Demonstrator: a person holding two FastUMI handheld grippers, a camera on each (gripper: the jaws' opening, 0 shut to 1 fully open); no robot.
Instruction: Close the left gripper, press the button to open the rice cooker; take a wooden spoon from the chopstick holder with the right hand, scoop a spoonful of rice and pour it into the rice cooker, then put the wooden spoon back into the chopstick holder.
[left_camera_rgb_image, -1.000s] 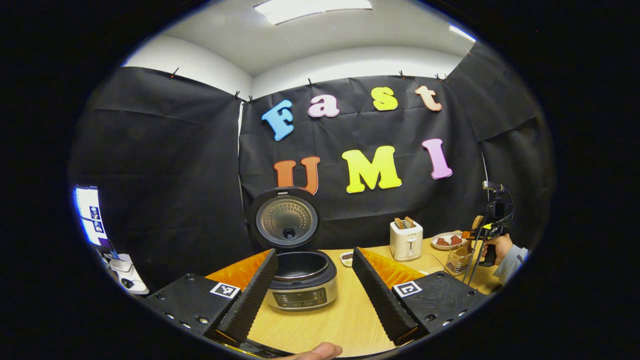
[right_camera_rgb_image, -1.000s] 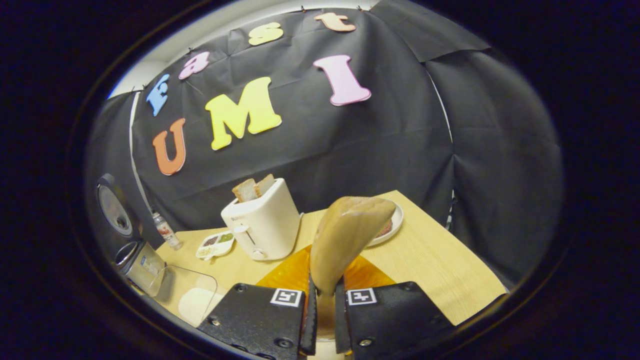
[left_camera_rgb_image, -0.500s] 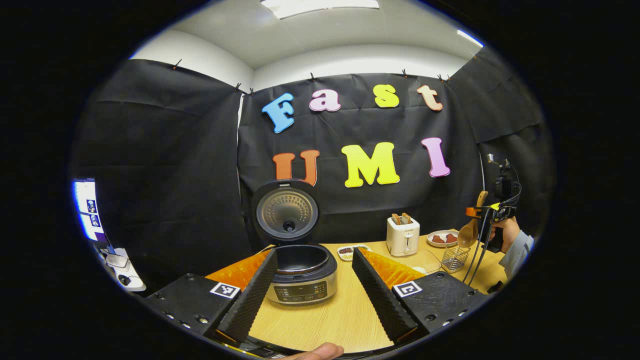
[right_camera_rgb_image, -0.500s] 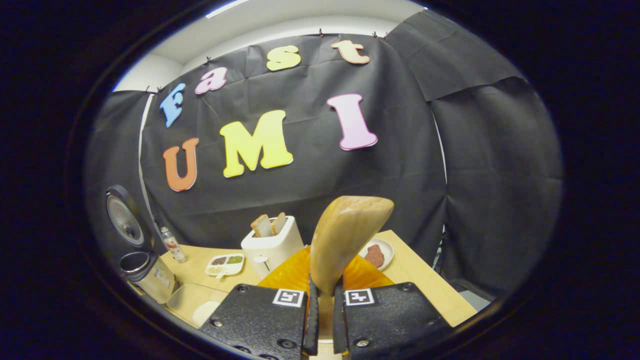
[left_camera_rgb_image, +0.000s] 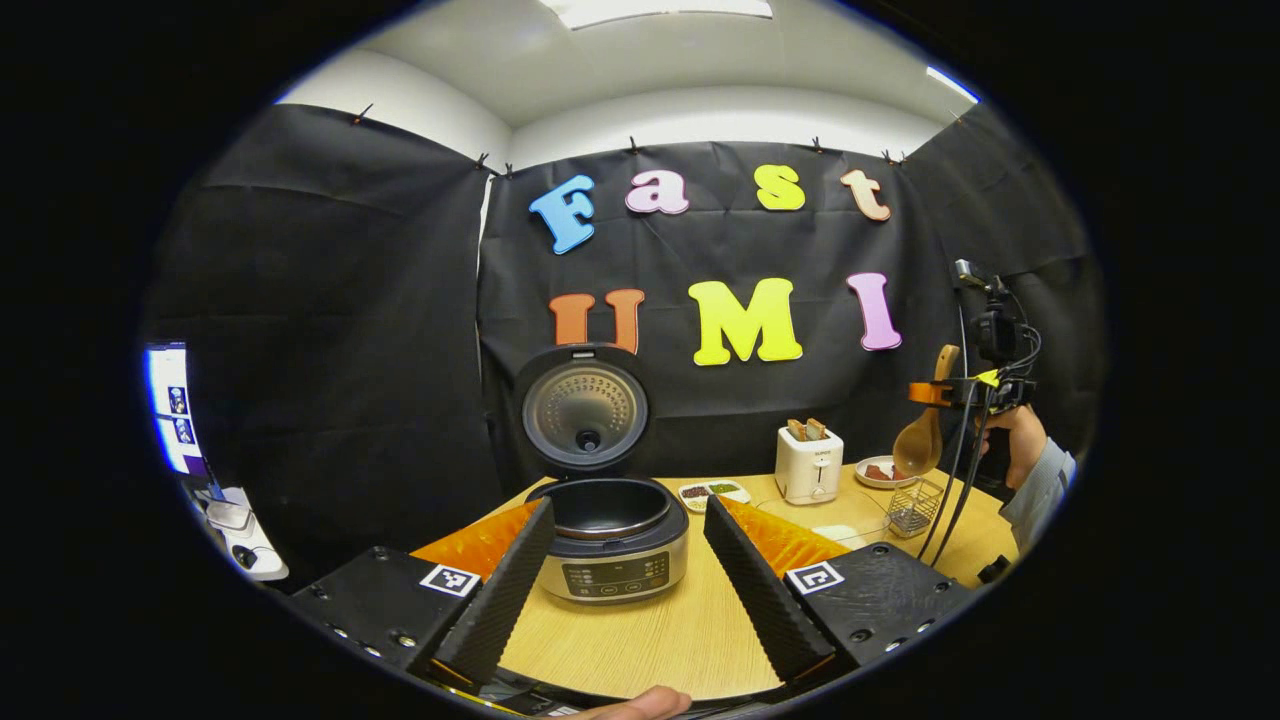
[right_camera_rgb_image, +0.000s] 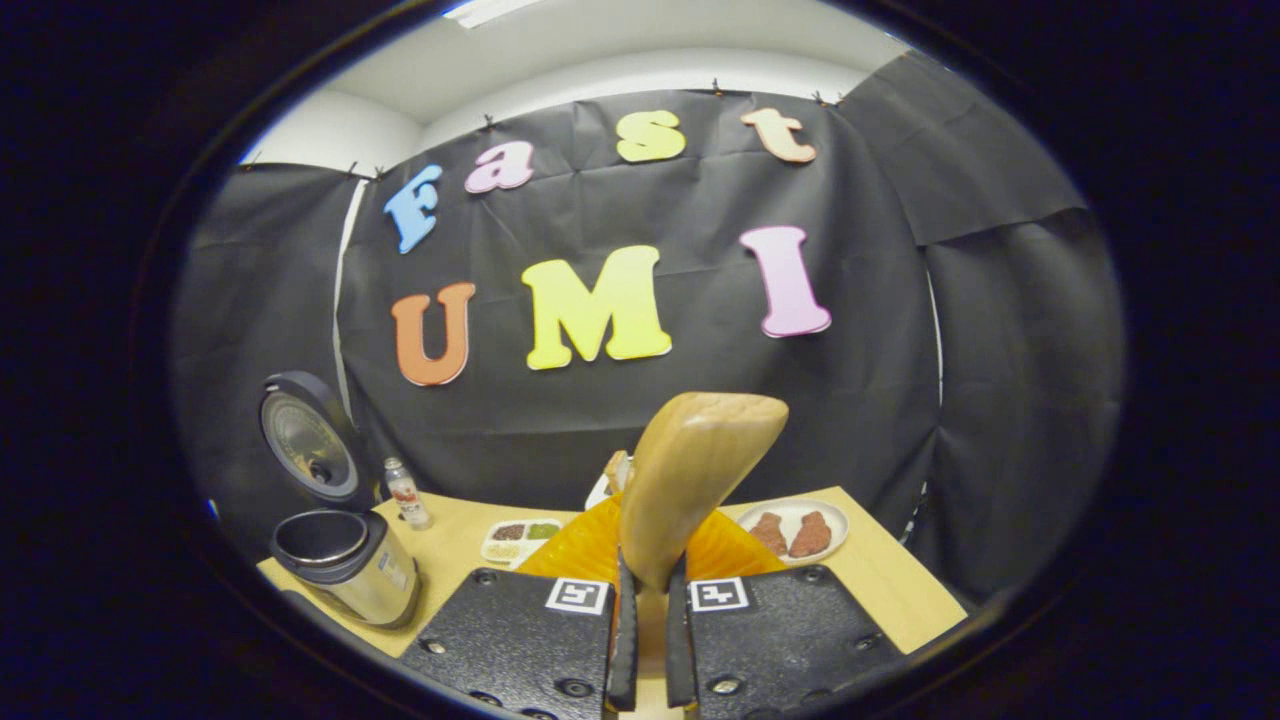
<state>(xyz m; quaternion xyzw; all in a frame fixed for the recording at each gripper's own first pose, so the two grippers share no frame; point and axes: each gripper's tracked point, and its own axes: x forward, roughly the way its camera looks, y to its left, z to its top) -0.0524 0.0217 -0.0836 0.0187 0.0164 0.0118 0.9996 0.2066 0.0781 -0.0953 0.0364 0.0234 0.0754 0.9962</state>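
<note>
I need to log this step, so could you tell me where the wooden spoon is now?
The right gripper clamps the wooden spoon; in the left gripper view it hangs bowl-down above the wire holder, right of the toaster.

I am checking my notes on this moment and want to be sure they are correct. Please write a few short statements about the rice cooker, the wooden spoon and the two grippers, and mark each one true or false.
1. The rice cooker has its lid standing open. True.
2. The right gripper is open and holds nothing. False: its fingers are clamped on the wooden spoon.
3. The wooden spoon sits inside the chopstick holder. False: it is held in the air above the holder.
4. The left gripper has its fingers spread apart. True.
5. Slices of bread stick out of the toaster. True.
</note>
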